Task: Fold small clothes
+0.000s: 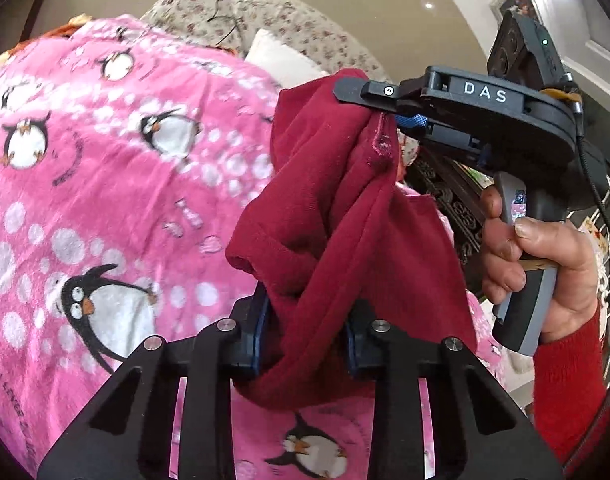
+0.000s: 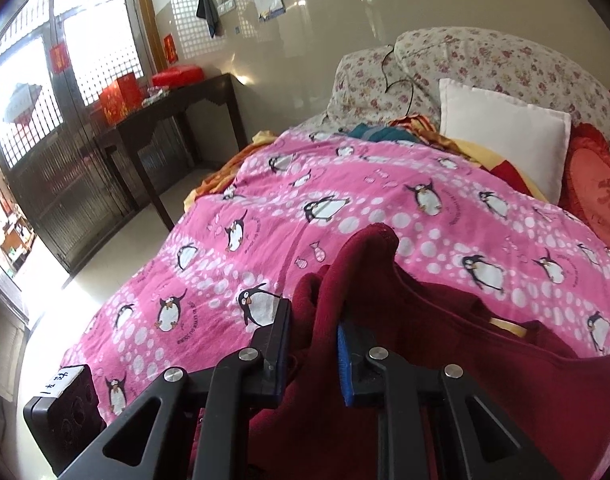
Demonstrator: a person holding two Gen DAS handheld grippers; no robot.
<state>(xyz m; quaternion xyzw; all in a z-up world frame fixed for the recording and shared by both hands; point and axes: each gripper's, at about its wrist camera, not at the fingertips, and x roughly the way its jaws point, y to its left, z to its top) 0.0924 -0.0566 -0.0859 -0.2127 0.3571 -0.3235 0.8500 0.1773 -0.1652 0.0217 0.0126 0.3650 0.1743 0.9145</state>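
Observation:
A dark red small garment [image 1: 345, 208] hangs bunched in the air above the pink penguin blanket [image 1: 105, 184]. My left gripper [image 1: 305, 332] is shut on its lower fold. My right gripper [image 1: 379, 110], seen from the side in the left wrist view, is shut on its upper edge, held in a hand with a red sleeve. In the right wrist view the right gripper [image 2: 313, 344] pinches a fold of the red garment [image 2: 445, 340], which drapes to the right over the blanket [image 2: 345, 208].
Floral pillows [image 2: 485, 60], a white cushion [image 2: 505, 132] and a red heart cushion [image 2: 597, 196] lie at the bed's head. A dark table [image 2: 165, 112] with red boxes stands at the left by a barred door. A black box [image 2: 61, 408] sits at lower left.

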